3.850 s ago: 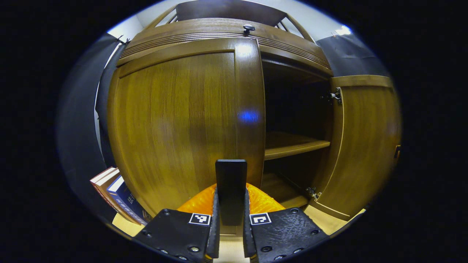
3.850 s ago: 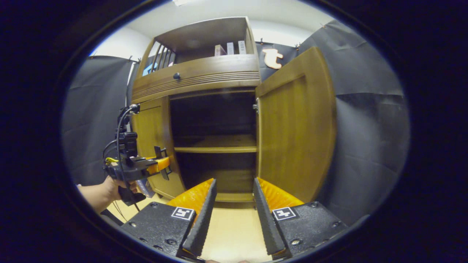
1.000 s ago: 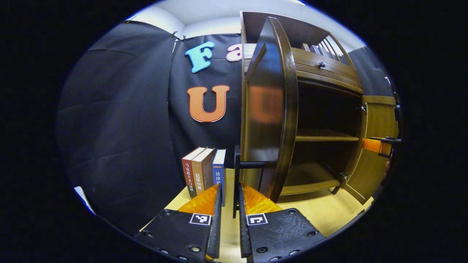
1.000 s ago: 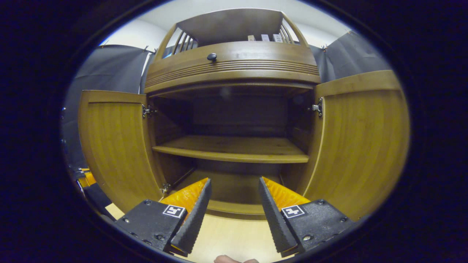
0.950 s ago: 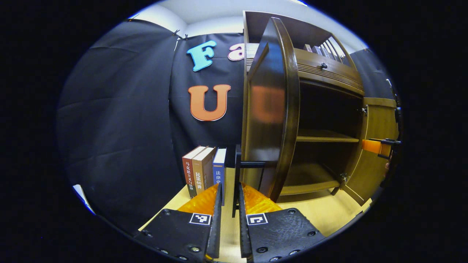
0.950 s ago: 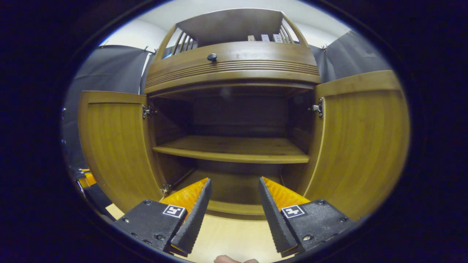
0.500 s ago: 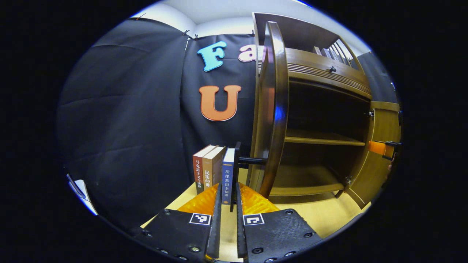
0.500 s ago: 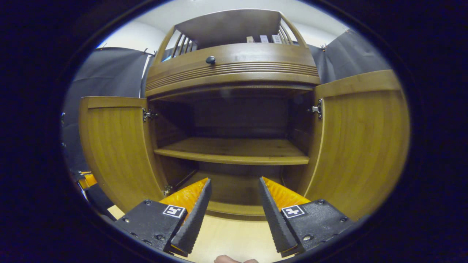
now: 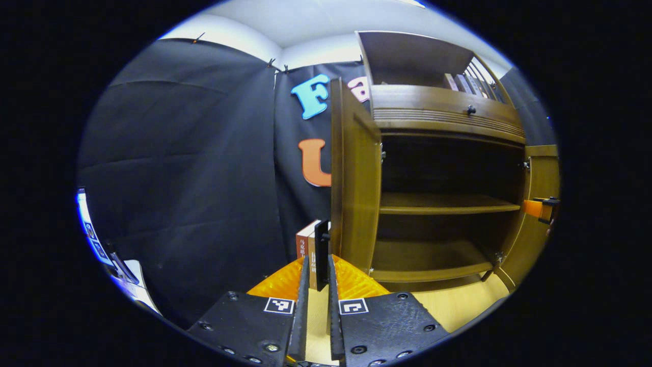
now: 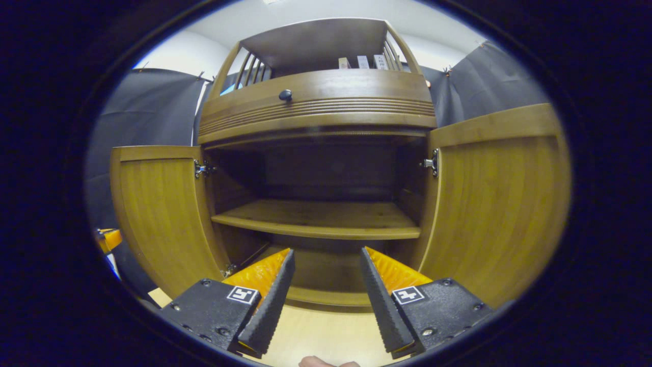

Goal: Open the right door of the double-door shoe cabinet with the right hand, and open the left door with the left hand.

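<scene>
left claw clenched on left door handle | right claw released, facing cabinet

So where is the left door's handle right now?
In the left gripper view, the black handle sits between the left gripper fingers, beside the open left door.

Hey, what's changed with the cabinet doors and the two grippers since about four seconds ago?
The left door has swung from nearly closed to wide open, pulled outward by the left gripper, which stays shut on the door handle. The right gripper has shifted to face the cabinet's middle. Unchanged: the right door is open, the right gripper is open and holds nothing, and the shelf is bare.
</scene>
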### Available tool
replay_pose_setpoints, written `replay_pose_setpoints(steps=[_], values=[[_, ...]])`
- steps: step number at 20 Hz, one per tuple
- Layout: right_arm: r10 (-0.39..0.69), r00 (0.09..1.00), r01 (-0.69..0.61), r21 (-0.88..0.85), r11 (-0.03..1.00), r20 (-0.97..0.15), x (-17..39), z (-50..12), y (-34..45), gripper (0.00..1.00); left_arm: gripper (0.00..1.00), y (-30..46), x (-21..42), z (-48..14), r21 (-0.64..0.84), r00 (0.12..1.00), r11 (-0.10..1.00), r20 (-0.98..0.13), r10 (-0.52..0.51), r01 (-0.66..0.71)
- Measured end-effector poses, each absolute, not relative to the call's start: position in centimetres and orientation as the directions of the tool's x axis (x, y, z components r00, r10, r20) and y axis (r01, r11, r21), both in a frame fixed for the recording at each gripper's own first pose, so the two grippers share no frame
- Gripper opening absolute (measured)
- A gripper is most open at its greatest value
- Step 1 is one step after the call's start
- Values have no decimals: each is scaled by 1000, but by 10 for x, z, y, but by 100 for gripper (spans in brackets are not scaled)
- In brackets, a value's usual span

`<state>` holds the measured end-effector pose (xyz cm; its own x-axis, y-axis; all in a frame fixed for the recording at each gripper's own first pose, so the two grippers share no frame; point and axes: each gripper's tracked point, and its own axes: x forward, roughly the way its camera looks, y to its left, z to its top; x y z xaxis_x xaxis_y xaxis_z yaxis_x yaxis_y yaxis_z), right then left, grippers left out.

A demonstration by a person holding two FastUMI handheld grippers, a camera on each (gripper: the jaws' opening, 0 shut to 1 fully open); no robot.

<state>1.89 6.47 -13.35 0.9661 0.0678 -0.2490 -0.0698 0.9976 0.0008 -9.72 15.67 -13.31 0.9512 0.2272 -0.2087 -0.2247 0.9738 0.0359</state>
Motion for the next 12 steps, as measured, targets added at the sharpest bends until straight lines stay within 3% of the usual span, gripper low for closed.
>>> replay_pose_setpoints(steps=[3, 4, 5, 6, 7, 9, 10, 11, 12], values=[[69, 975, -71, -5, 997, -210, 16, -115, 64, 82, 18, 132, -86, -109, 34, 971, 984, -161, 178, -174], [65, 979, -68, -9, 998, -192, 15, -106, 62, 80, 31, 119, -84, -106, 28, 975, 988, -158, 154, -151], [66, 982, -69, -11, 998, -179, 15, -100, 62, 82, 19, 112, -81, -103, 29, 979, 990, -151, 141, -138], [68, 983, -72, -15, 997, -168, 13, -92, 61, 83, 19, 102, -76, -99, 30, 983, 993, -143, 116, -113], [68, 986, -71, -16, 997, -154, 11, -85, 60, 85, 32, 92, -74, -95, 33, 986, 995, -136, 94, -90], [66, 989, -70, -20, 997, -131, 6, -72, 56, 87, 38, 75, -69, -89, 52, 991, 998, -125, 50, -44], [63, 991, -66, -21, 998, -117, 3, -66, 53, 89, 23, 64, -65, -88, 53, 991, 999, -130, 19, -12], [61, 993, -64, -21, 998, -100, 2, -60, 51, 93, 49, 53, -61, -88, 48, 990, 999, -137, -15, 22], [56, 995, -58, -24, 998, -88, 2, -55, 47, 93, 52, 44, -58, -85, 47, 990, 998, -134, -34, 40]])
